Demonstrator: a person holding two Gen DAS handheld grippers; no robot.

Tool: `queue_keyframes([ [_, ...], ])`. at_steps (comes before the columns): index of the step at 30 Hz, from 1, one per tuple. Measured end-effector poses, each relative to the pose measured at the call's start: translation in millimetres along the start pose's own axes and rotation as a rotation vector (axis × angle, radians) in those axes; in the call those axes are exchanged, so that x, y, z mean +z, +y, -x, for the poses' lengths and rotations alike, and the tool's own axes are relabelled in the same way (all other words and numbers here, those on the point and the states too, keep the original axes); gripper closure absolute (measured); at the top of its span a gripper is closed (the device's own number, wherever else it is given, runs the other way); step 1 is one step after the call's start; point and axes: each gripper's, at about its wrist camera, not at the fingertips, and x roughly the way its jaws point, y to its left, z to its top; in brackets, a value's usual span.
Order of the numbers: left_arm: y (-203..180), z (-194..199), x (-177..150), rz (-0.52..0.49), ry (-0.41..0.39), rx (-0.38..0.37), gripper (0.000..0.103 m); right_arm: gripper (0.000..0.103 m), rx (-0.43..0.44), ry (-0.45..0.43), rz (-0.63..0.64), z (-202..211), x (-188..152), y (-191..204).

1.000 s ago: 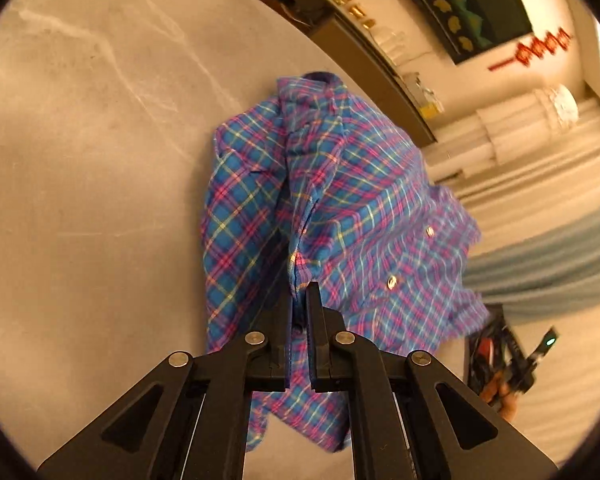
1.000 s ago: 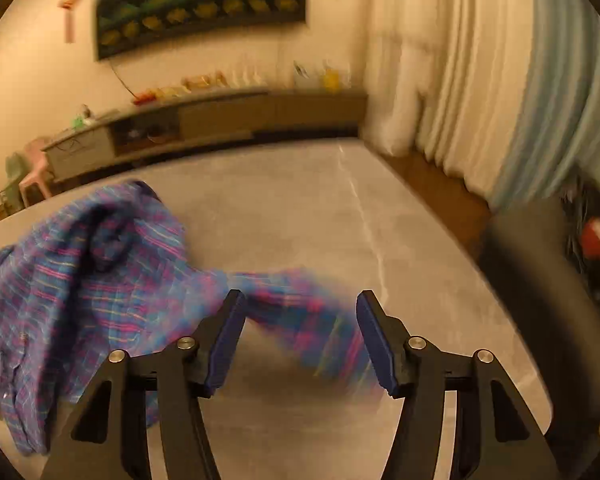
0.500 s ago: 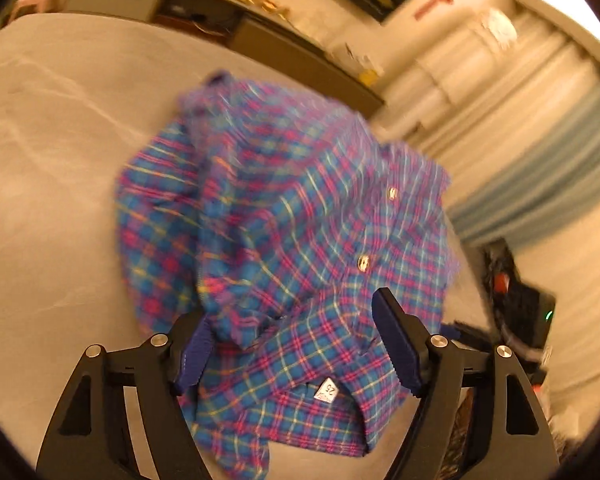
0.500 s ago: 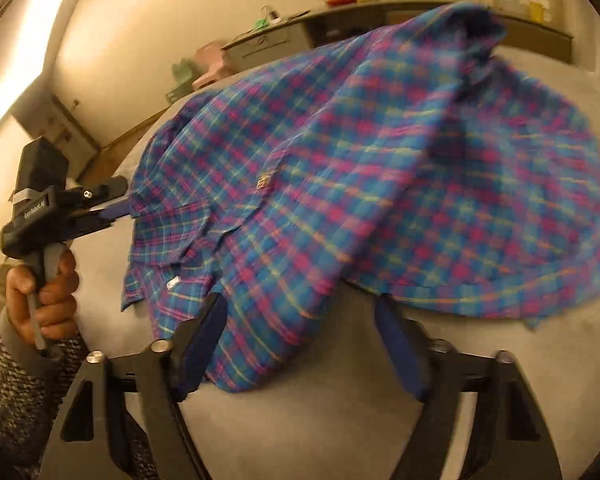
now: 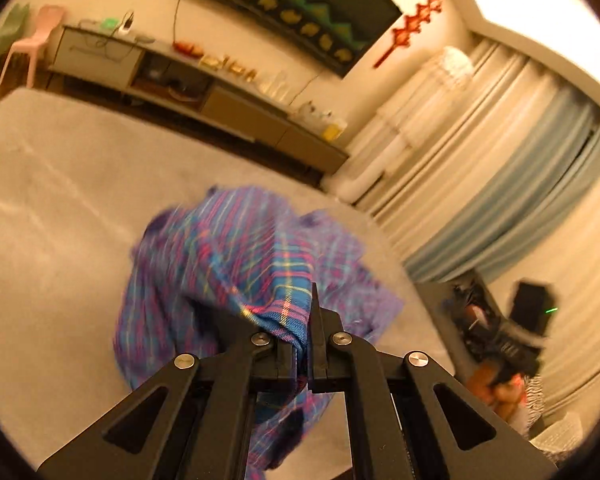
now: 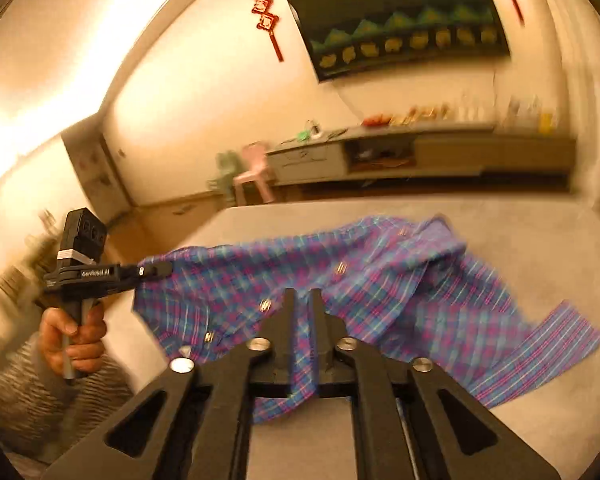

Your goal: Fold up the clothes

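A blue, pink and yellow plaid shirt (image 5: pixel 236 256) hangs partly lifted over the grey table (image 5: pixel 52 248). My left gripper (image 5: pixel 307 316) is shut on a folded edge of it. In the right wrist view the shirt (image 6: pixel 400 280) is stretched out, button placket up, one sleeve trailing right. My right gripper (image 6: pixel 303 300) is shut on the shirt's near edge. The left gripper (image 6: pixel 162 269) shows there too, pinching the shirt's left corner, held by a hand (image 6: pixel 74 334). Motion blurs the cloth.
A long low cabinet (image 6: pixel 420 152) with small items runs along the far wall under a dark wall picture (image 6: pixel 404 20). Curtains (image 5: pixel 480 184) hang at the right. A pink chair (image 6: pixel 256 172) stands past the table's far edge (image 6: pixel 380 202). Dark clutter (image 5: pixel 484 320) sits off the table's right side.
Both grippers were open half a second ago; now each has shut on an edge of the shirt. The shirt has been raised and pulled out between them.
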Motion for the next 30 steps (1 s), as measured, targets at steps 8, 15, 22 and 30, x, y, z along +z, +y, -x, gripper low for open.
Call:
queue_keyframes([
  [8, -2, 2, -5, 0.051, -0.006, -0.036, 0.101, 0.006, 0.250, 0.275, -0.495, -112, -98, -45],
  [15, -2, 27, -4, 0.020, -0.079, -0.032, 0.101, 0.099, 0.348, 0.087, -0.325, -60, -41, -15],
  [22, -101, 126, 50, -0.195, -0.287, -0.161, 0.101, 0.099, 0.327, -0.275, -0.087, 77, 56, 27],
  [30, -192, 149, 177, -0.320, -0.370, -0.082, 0.100, 0.100, 0.131, -0.351, 0.072, 78, 172, 35],
])
